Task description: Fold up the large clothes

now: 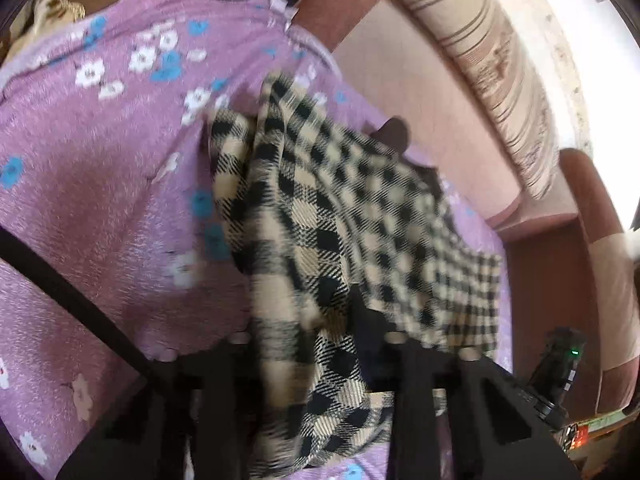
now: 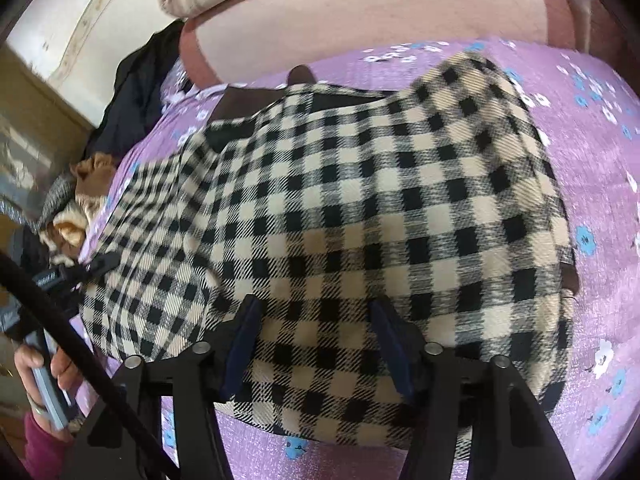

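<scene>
A large black-and-beige checked garment lies spread on a purple flowered bedspread. In the left wrist view a bunched fold of it rises up between the fingers of my left gripper, which is shut on the cloth. In the right wrist view the same garment spreads wide, a brown lining showing at its far edge. My right gripper stands open over the garment's near edge, its blue-padded fingers wide apart and the cloth lying flat between them. At the far left a hand holds the left gripper's handle.
A pink sofa back and a striped cushion run along the far side. Dark clothes and brown-beige cloth are piled at the bedspread's left end. A black cable crosses the left side.
</scene>
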